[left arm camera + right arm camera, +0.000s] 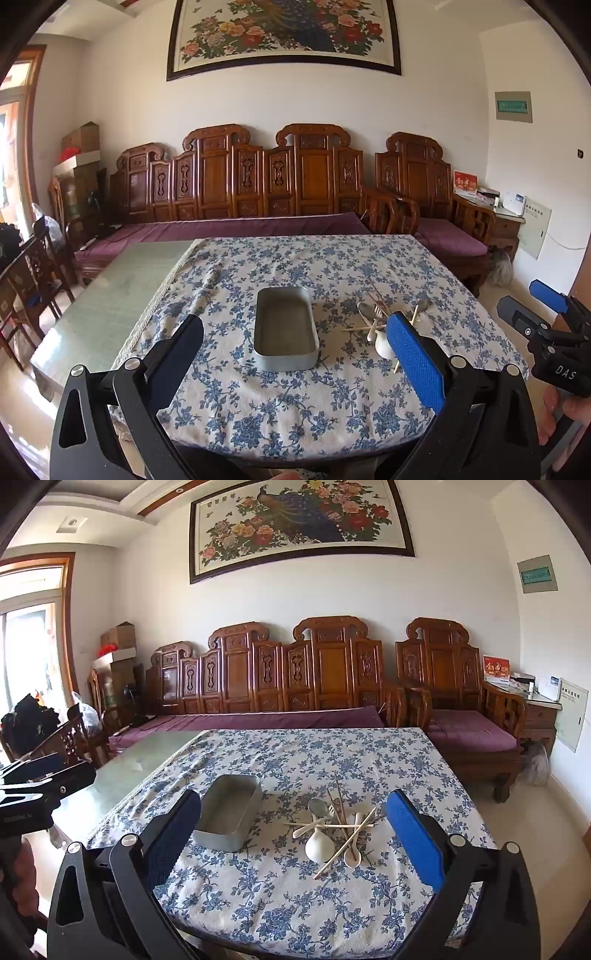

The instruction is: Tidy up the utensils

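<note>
looking down over the table with the blue-and-white floral tablecloth (295, 904), i have both tools held above its near edge, tipped slightly downward. my left gripper (295, 354) has its fingers spread as wide as they go, nothing between the pads, and the shallow grey rectangular metal tin (285, 328) sits on the cloth straight ahead of it, empty inside. my right gripper (295, 834) is likewise fully spread and holds nothing; from its camera i see the tin (231, 812) ahead to the left, and the heap of utensils just beside the tin on its right. in that heap lie a white ceramic soup spoon (319, 845) nearest me, a second smaller white spoon (352, 851) touching it, a metal spoon (318, 808) farther back, and several pale wooden chopsticks (345, 849) crossed over and under the spoons. something fork-like lies among them, too tangled to tell. the right tool shows at the right edge of the left camera (554, 332), well apart from the heap.
</note>
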`<state>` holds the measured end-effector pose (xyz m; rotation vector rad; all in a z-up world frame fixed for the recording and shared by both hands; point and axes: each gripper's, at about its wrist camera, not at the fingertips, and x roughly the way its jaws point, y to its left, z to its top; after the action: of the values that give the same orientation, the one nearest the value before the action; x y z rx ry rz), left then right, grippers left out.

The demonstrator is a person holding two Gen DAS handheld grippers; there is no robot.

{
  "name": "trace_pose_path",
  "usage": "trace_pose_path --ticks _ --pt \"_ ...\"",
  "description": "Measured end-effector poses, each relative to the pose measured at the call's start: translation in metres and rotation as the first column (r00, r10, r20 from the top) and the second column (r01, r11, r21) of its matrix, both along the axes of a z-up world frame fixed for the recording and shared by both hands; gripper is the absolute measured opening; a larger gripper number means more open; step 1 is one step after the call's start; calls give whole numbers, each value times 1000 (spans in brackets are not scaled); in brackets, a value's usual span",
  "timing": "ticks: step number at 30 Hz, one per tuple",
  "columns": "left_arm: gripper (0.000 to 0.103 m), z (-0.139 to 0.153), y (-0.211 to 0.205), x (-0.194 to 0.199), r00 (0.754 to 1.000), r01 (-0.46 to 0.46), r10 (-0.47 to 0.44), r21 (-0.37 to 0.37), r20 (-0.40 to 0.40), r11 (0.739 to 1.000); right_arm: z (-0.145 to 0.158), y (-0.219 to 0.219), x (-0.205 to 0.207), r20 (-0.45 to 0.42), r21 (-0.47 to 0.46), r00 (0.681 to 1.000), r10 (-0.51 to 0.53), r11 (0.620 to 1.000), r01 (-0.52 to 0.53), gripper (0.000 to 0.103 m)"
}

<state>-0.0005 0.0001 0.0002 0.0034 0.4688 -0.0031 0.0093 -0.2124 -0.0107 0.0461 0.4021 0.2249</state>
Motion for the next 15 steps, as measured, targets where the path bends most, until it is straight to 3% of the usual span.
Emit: trace_pose_path --ticks 15 --pt "96 0 -5 -3 1000 9 -9 3 -5 1000 1 0 0 -2 9 1000 1 1000 -1 101"
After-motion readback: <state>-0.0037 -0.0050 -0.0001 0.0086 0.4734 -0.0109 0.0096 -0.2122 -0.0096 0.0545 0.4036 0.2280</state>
